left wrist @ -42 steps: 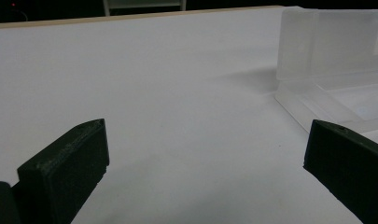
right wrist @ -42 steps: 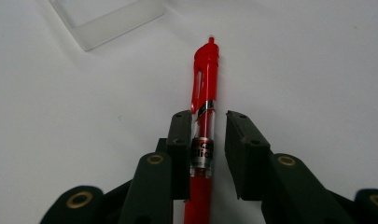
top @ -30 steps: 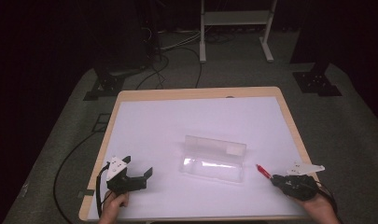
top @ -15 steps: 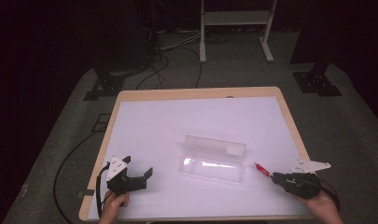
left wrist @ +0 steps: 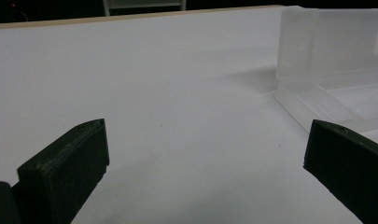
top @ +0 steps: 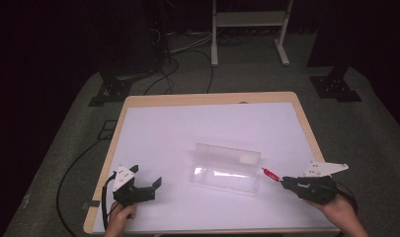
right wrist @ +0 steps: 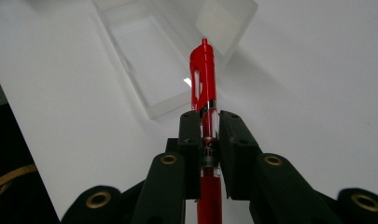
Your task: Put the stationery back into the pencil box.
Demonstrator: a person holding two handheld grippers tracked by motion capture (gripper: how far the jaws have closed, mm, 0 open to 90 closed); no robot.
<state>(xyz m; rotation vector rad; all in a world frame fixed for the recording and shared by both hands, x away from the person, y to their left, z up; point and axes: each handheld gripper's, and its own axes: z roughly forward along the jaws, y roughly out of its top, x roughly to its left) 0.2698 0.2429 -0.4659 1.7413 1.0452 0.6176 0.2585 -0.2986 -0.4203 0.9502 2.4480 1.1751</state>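
Gripping a glossy red pen (right wrist: 203,84), the right hand-held gripper (right wrist: 210,122) clamps its clear barrel.

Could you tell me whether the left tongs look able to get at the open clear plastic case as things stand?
Probably yes: the left tongs stand open and hold nothing, and bare white table lies between them and the clear case.

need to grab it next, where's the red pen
The red pen is clamped in the right gripper, just right of the clear case.
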